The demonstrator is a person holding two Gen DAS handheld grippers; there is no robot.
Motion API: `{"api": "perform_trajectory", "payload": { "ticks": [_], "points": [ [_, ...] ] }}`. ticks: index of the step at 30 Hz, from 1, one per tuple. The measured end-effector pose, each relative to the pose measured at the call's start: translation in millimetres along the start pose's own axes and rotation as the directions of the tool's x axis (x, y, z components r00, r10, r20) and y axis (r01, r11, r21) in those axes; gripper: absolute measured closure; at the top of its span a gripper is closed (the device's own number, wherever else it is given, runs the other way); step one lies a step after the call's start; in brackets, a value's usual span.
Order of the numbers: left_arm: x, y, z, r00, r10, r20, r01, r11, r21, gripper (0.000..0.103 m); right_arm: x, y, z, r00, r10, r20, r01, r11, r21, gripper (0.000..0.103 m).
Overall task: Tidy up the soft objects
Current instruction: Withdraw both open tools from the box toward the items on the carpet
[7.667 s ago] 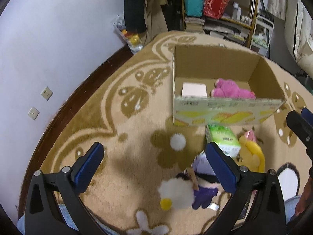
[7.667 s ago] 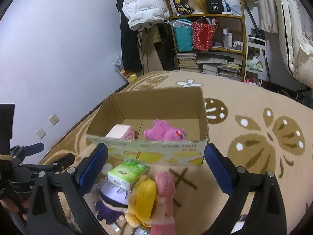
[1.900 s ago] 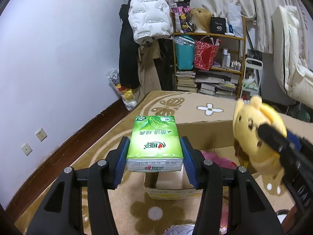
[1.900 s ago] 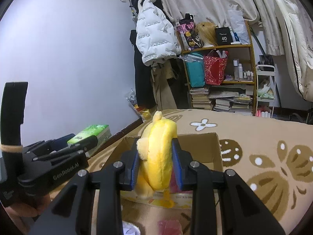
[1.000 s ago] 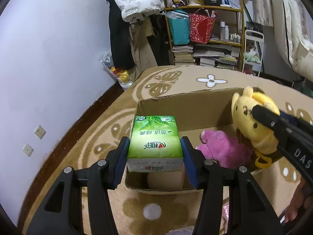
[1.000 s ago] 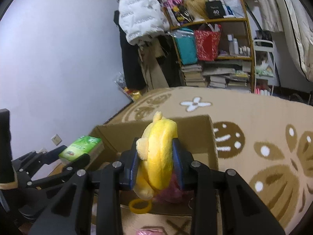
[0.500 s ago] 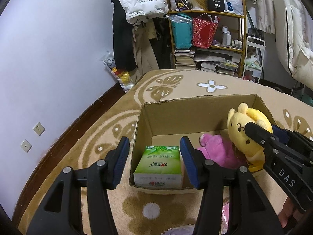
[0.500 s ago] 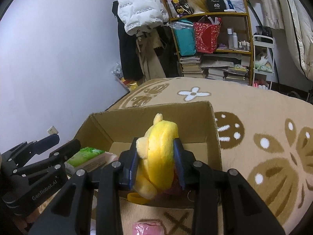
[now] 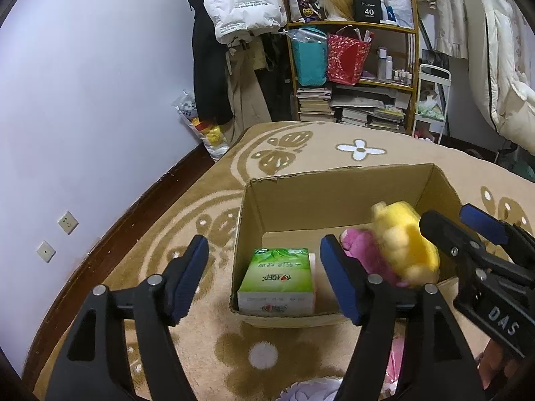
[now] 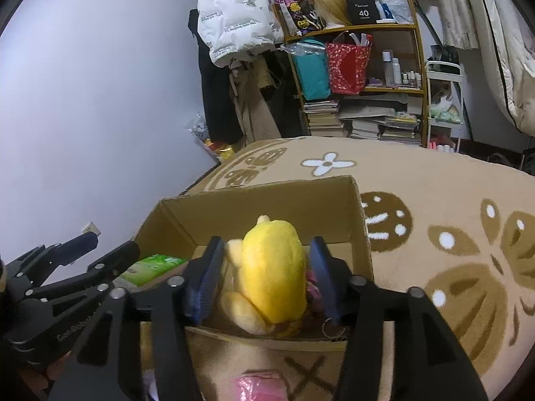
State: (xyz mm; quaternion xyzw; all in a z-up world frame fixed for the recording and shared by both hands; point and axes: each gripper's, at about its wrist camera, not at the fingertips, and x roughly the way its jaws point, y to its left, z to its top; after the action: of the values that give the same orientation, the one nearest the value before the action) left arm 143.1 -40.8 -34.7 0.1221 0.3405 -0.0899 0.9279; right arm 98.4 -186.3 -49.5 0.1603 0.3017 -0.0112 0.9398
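Both my grippers (image 9: 264, 277) (image 10: 265, 277) were spread, so the loose yellow plush (image 10: 272, 274) could've tumbled off the pink toy (image 9: 359, 247) and out of the cardboard box (image 9: 321, 200)

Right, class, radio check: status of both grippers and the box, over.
Left gripper open, empty. Right gripper open, yellow plush loose between fingers. Green tissue pack in cardboard box. Nothing blocking.

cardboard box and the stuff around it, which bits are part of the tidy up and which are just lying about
Part of the job:
cardboard box
green tissue pack
yellow plush
pink plush
left tool
right tool

Just lying about:
white puffer jacket
bookshelf
red bag
teal bag
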Motion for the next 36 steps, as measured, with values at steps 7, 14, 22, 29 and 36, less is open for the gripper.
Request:
{"api": "perform_trajectory", "payload": {
  "ticks": [7,14,22,29,36],
  "points": [
    [-7,1,-4,1.000,0.027,-0.002,-0.026,1.000,0.016,0.016,-16,8,-1,0.999,-0.041,0.030,0.042,0.999,-0.025,0.011],
    [-23,12,-6,0.999,0.043,0.018,-0.043,0.999,-0.012,0.003,-31,9,0,0.998,-0.048,0.041,0.049,0.999,-0.016,0.001],
    [-38,21,-13,0.997,0.078,0.021,-0.078,0.997,-0.015,0.000,-42,13,-3,0.998,-0.053,0.031,0.054,0.998,-0.018,0.000],
    [-47,28,-25,0.996,0.082,-0.024,-0.082,0.997,0.004,0.000,-53,18,-11,0.998,-0.057,0.013,0.058,0.998,-0.033,0.000],
    [-55,40,-36,0.994,0.072,-0.076,-0.074,0.997,-0.016,0.000,-65,23,-19,0.998,-0.060,-0.005,0.060,0.997,-0.042,0.000]
  ]
}}
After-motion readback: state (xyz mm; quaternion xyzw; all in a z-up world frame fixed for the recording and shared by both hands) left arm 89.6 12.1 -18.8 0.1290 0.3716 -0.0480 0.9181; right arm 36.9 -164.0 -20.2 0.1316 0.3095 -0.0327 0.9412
